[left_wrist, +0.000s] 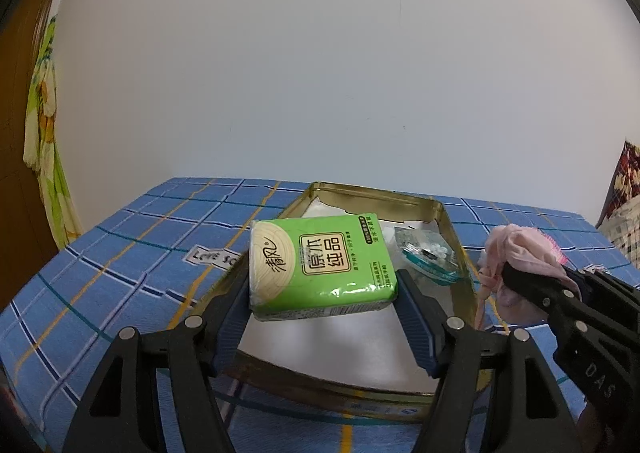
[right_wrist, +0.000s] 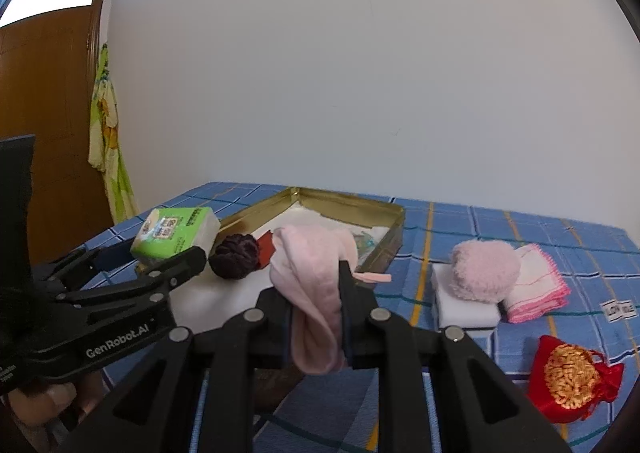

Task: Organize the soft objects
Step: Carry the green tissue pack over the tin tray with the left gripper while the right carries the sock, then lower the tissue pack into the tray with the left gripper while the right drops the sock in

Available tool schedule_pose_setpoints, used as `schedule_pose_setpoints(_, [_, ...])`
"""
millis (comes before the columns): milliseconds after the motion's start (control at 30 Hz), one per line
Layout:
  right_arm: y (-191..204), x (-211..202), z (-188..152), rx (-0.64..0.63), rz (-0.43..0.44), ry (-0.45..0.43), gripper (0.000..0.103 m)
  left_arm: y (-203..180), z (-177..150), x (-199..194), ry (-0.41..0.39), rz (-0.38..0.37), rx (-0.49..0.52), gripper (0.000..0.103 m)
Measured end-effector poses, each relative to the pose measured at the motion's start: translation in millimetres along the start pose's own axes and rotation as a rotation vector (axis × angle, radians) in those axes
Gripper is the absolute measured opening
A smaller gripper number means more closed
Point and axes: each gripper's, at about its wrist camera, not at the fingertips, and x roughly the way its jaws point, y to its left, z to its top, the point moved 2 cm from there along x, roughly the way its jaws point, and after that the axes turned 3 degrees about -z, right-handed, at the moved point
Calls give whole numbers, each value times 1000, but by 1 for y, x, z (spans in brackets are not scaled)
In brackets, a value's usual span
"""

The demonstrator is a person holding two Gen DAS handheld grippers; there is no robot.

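Left wrist view showed my left gripper (left_wrist: 322, 285) clamping a green tissue pack (left_wrist: 320, 265) above the gold tin (left_wrist: 452, 229); my right gripper (right_wrist: 316, 317) pinched a pink cloth (right_wrist: 312, 273) beside it. I judged lowering the pack flat before releasing was best.

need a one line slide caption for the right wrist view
Right claw shut on a pink cloth above the gold tin, left claw holding a green tissue pack alongside.
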Motion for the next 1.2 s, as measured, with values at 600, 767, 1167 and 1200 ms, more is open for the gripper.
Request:
schedule_pose_setpoints(600, [-2,74,55,76,127,119,20,18,49,61,162,-62,54,71])
schedule_pose_setpoints(767, [-1,104,60,77,109,164,20,10,46,91,232,-66,82,71])
schedule_pose_setpoints(1167, [-10,117,62,125,143,171,84,0,40,95,235,-1,193,83])
schedule_pose_setpoints(1200, [-13,112,62,135,137,163,86,1,40,94,233,-3,193,83])
